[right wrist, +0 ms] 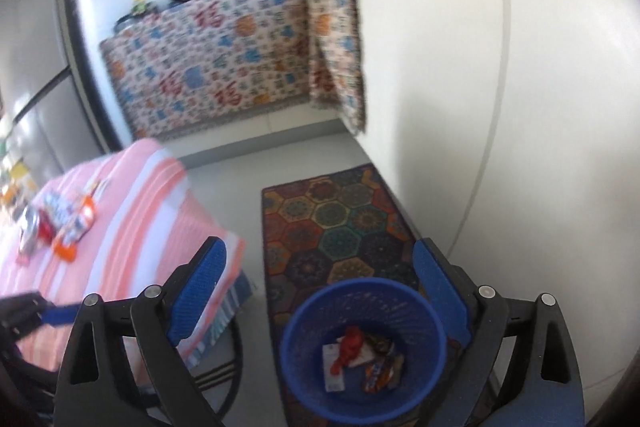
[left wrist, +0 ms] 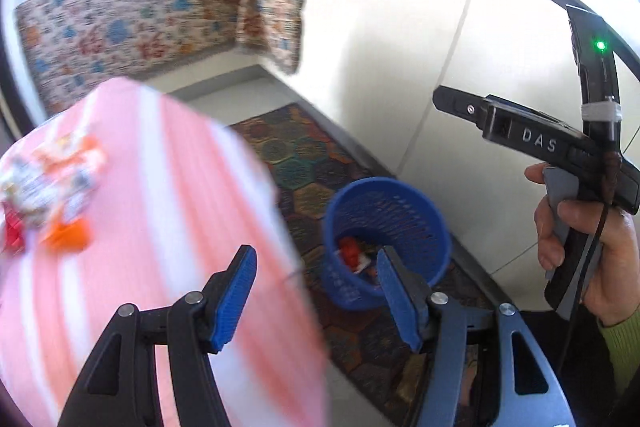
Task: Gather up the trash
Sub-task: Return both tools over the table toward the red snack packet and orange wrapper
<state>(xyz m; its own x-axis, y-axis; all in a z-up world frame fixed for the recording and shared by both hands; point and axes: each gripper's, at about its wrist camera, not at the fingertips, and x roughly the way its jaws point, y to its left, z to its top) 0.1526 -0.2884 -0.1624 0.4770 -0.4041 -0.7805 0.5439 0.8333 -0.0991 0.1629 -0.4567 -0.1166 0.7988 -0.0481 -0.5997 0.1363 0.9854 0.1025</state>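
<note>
So both grippers were empty here. The left gripper [left wrist: 316,291] had its blue pads apart with nothing between them, hanging over the near edge of the table [left wrist: 160,227], which wore a pink-and-white striped cloth. The right gripper [right wrist: 320,291] had its jaws spread really wide, also holding nothing, and it sat above the blue bin [right wrist: 360,347] on the floor. In the left wrist view you could see that right tool gripped in the person's hand [left wrist: 580,239], with a green sleeve at the wrist.

The bin stood on a patterned hexagon rug [right wrist: 340,223] just off the table's near corner, and it already had a few bits in it: a red wrapper [right wrist: 350,347], a white packet and something orange-brown, too blurry to read.

The remaining trash [right wrist: 60,223] was piled toward the far left edge of the table: crumpled orange, white and red wrappers, all pretty smeared. Beyond the rug was a counter draped in a colourful printed cloth [right wrist: 220,59], with pans on top.
</note>
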